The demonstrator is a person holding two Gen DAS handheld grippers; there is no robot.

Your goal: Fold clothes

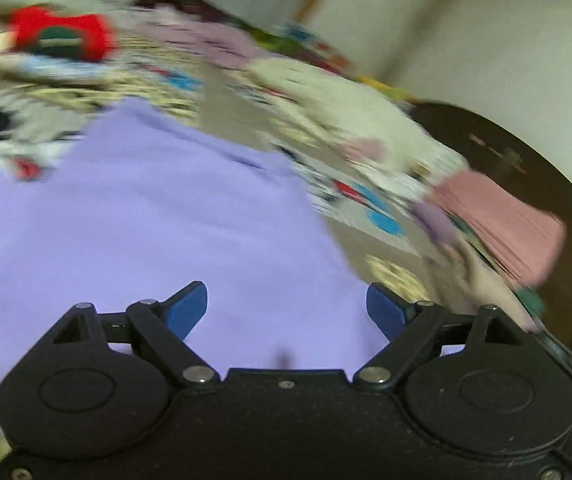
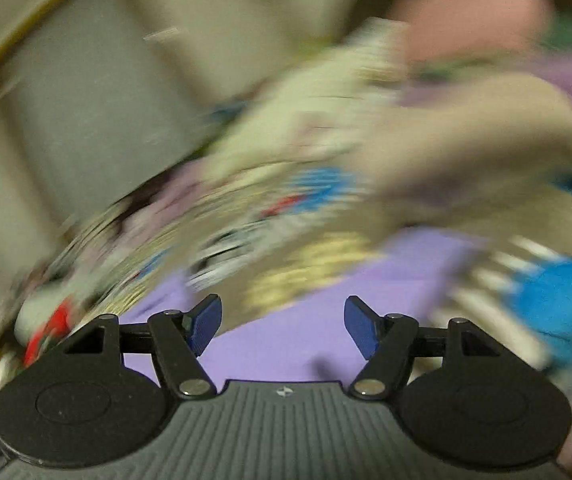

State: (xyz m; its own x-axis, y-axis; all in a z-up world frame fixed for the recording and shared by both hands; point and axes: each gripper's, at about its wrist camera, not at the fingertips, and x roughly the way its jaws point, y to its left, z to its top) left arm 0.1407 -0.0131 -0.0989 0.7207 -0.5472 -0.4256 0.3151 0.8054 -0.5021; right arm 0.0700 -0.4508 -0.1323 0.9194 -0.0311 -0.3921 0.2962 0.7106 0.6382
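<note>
Left wrist: lilac garment (image 1: 146, 220) beneath tool (image 1: 286, 312).

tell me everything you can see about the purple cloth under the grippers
The purple cloth is a plain lavender fabric, smooth and matte, with no print visible. It lies spread fairly flat on a patterned cover, with one straight edge running diagonally on its right side in the left wrist view. The open left hand-held gripper and the open right hand-held gripper are both over it, gripping nothing. Motion blur hides seams, and its garment type cannot be told.
</note>
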